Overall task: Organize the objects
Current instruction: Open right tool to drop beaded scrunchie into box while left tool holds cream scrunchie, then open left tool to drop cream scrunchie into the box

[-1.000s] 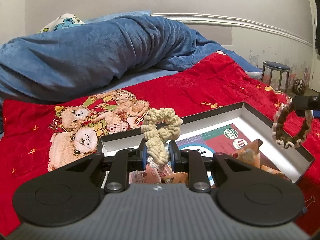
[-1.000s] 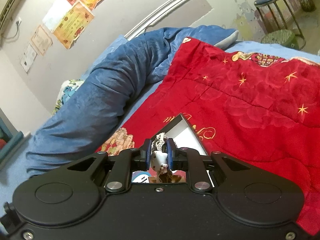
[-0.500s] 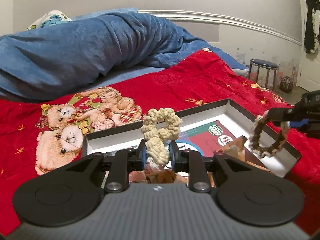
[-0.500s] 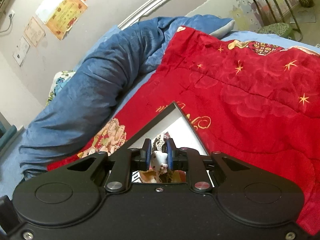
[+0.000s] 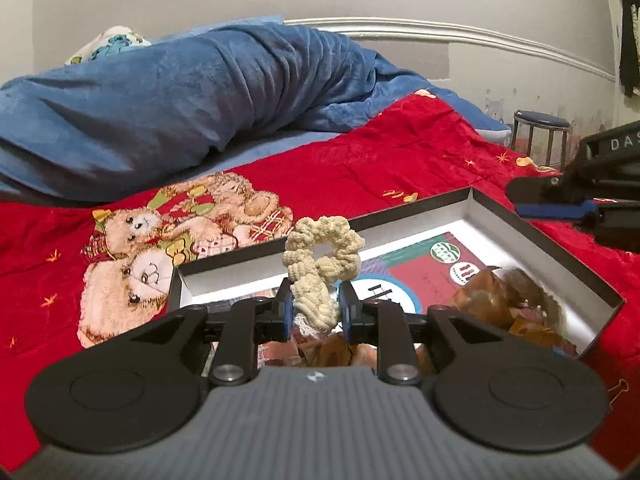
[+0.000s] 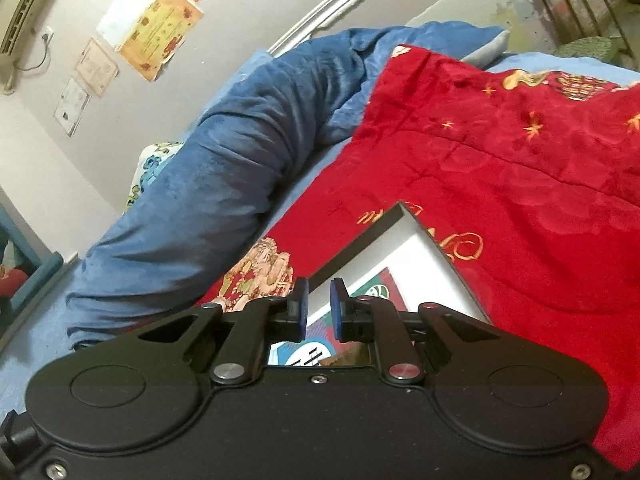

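My left gripper (image 5: 314, 304) is shut on a cream knitted scrunchie (image 5: 320, 256), which stands up above the near part of the open black box (image 5: 424, 200). My right gripper (image 6: 319, 292) hangs over the box's far right corner (image 6: 400, 210). Its jaws are closing to a narrow gap and nothing is between them. In the left wrist view the right gripper (image 5: 532, 196) comes in from the right edge with nothing hanging from it. A blurred brown shape (image 5: 520, 284) lies in the box below it.
The box sits on a red quilt (image 5: 360, 160) printed with teddy bears (image 5: 160, 248) and holds a printed card (image 5: 432, 268) and brown wrappers. A blue blanket (image 5: 180, 100) is heaped behind. A stool (image 5: 540, 128) stands at the far right, and a binder clip (image 5: 616, 386) lies on the quilt.
The brown and cream bracelet that hung from my right gripper is gone from its jaws, which have drawn closer together. The left gripper still holds the scrunchie.
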{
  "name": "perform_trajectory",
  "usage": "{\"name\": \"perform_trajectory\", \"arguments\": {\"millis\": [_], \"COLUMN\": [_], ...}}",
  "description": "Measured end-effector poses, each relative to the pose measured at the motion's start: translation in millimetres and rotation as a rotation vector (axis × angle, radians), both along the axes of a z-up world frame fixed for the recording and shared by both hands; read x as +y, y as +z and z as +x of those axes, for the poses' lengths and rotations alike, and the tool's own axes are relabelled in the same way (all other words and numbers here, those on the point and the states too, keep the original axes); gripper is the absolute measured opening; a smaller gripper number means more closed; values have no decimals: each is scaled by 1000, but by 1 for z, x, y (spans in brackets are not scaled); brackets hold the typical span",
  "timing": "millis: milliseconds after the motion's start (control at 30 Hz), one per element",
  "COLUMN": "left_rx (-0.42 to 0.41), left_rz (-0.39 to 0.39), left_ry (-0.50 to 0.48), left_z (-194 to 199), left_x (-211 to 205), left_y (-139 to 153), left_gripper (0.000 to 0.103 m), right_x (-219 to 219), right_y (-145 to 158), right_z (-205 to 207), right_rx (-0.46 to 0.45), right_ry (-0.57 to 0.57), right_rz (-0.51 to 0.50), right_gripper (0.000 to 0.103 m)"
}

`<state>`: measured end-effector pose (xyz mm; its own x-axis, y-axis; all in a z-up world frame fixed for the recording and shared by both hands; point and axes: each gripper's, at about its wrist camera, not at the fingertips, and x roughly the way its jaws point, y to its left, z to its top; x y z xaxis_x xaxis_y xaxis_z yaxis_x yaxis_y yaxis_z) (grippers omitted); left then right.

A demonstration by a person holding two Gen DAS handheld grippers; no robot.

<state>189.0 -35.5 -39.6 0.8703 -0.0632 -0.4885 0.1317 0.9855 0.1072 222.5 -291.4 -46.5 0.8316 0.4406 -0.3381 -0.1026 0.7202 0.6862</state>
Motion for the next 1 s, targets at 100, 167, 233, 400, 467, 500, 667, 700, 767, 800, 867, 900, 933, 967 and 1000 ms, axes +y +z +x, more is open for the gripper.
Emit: {"name": "perform_trajectory", "arguments": {"millis": [100,167,233,400,467,500,667,700,767,800,867,900,933,967,1000], "left_rx": [19,25,30,22,16,16,-22,-37,-58,-67,-83,-88,-91,-95,-102], "left_rz": [10,19,24,46,52,53,36,32,37,34,13,8,2,-2,-3], "left_ry": [1,-2,-4,0,-6,-8,0,-7,-13,-9,-14,-16,-16,-23,-35], "left_z": [4,5,6,7,5,4,-5,-9,-16,-20,-27,-31,-35,-39,-44], "left_x": [-2,-4,-6,-9,-11,-10,-7,-6,-4,-3,-2,-1,-2,-2,-4], "left_y": [-5,-9,-11,-15,-16,-16,-6,-3,4,8,16,21,25,29,32], "left_gripper": [27,27,28,42,46,58,68,70,72,73,75,76,77,77,81], "right_x": [1,2,2,10,12,13,16,16,17,17,15,12,9,6,3], "right_y": [-10,-16,-21,-27,-29,-29,-18,-14,-1,6,19,26,33,40,46], "right_z": [11,17,19,22,23,23,14,10,0,-6,-18,-28,-36,-45,-53], "right_rx": [23,44,52,92,115,121,113,98,45,15,-11,-34,-54,-67,-72], "right_ry": [6,4,8,34,38,44,59,66,82,98,122,133,134,120,94], "right_rz": [25,38,45,26,24,28,18,20,10,14,31,32,19,-12,-48], "right_gripper": [12,12,12,12,12,13,30,41,47,52,61,61,63,68,73]}}
